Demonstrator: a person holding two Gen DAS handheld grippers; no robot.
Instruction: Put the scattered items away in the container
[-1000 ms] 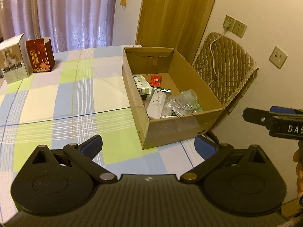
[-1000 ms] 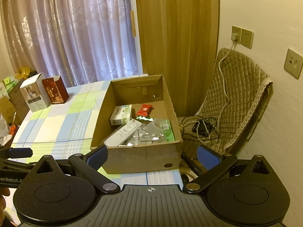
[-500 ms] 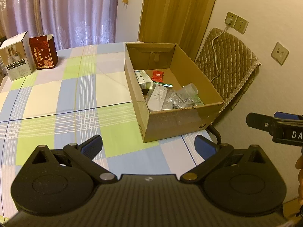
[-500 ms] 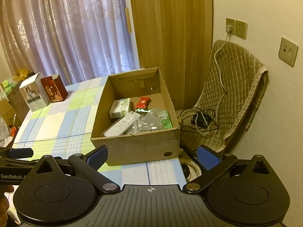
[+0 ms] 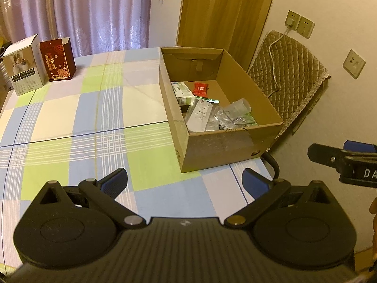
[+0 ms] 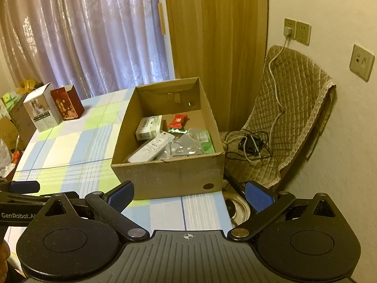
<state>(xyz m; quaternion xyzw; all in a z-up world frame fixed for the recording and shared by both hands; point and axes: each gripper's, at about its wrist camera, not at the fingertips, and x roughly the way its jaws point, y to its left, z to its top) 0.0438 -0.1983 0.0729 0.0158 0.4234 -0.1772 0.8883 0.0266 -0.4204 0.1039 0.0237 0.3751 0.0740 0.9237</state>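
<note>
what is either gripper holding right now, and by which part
Nothing. Left gripper and right gripper are both open and empty, short of the box.

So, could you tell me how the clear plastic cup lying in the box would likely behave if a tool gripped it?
The cup looks thin and see-through, so probably light and easily crushed. It lies on its side, so it may roll. Its glossy wall might slip.

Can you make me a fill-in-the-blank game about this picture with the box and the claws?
1. The white remote lies inside the cardboard ____.
2. Both the left claw and the right claw are empty and ____.
3. The small snack packet in the box is ____ in colour.
4. The dark red carton stands right beside a ____ carton.

Missing words: box; open; red; white
</note>
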